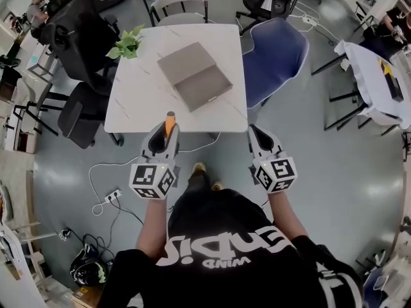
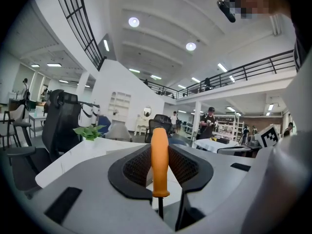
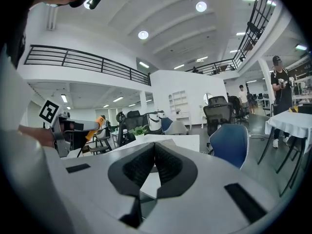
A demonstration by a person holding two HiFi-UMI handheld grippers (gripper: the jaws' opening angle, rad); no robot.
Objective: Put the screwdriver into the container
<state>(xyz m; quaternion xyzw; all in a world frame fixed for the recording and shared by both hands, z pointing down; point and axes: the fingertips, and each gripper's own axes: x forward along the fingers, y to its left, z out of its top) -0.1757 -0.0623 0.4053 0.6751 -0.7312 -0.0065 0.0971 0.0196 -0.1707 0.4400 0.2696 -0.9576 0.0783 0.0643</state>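
My left gripper [image 1: 168, 128] is shut on the screwdriver [image 1: 169, 123], whose orange handle stands up between the jaws over the table's near edge. In the left gripper view the orange handle [image 2: 159, 160] runs upright between the black pads, its thin shaft going down. The container [image 1: 194, 76], a grey open box with its lid folded back, lies in the middle of the white table [image 1: 138, 104], beyond the left gripper. My right gripper [image 1: 255, 135] is shut with nothing in it, off the table's near right corner; its pads [image 3: 146, 167] meet in the right gripper view.
A small green plant [image 1: 127, 43] stands at the table's far left corner. A blue chair [image 1: 277, 56] is at the table's right, black office chairs [image 1: 83, 37] at its left. Cables and a power strip [image 1: 110, 196] lie on the floor.
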